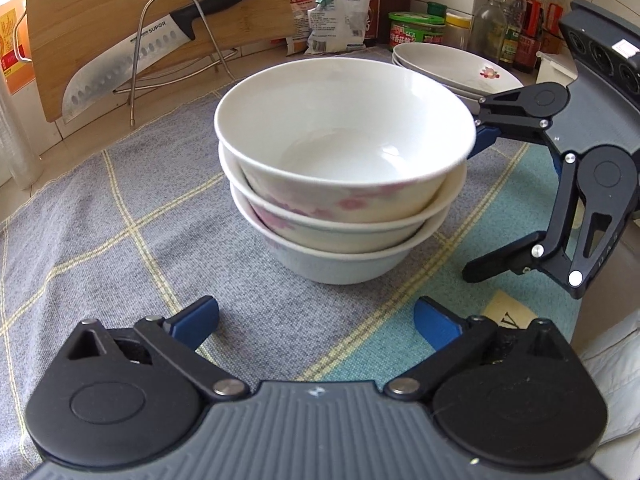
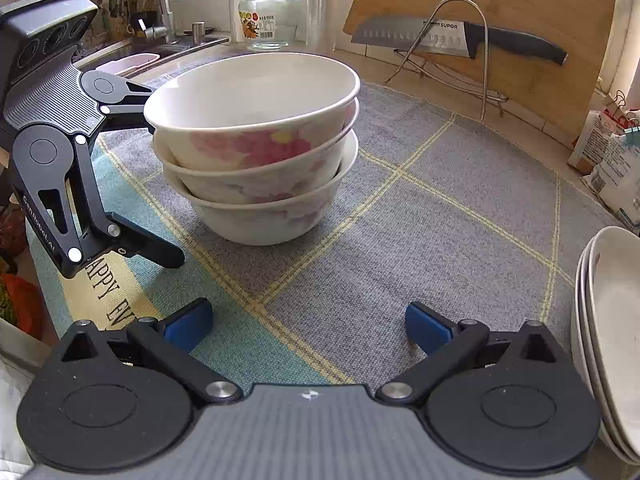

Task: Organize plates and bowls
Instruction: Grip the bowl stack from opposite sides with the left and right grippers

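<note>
Three white bowls with pink flowers are nested in one stack point(image 1: 344, 176) on the checked mat point(image 1: 120, 220); the stack also shows in the right wrist view point(image 2: 256, 152). A stack of white plates point(image 1: 452, 68) lies behind the bowls, and at the right edge of the right wrist view point(image 2: 612, 328). My left gripper point(image 1: 316, 320) is open and empty, just short of the bowls. My right gripper point(image 2: 308, 322) is open and empty, a little back from the bowls; in the left wrist view it point(image 1: 480, 200) stands to the right of the stack.
A bamboo cutting board point(image 1: 120, 20) with a knife point(image 1: 160, 48) on a wire rack leans at the back. Food bags point(image 1: 332, 12), jars and sauce bottles point(image 1: 520, 20) line the back wall. A glass jar point(image 2: 268, 16) and a sink point(image 2: 140, 48) are visible in the right wrist view.
</note>
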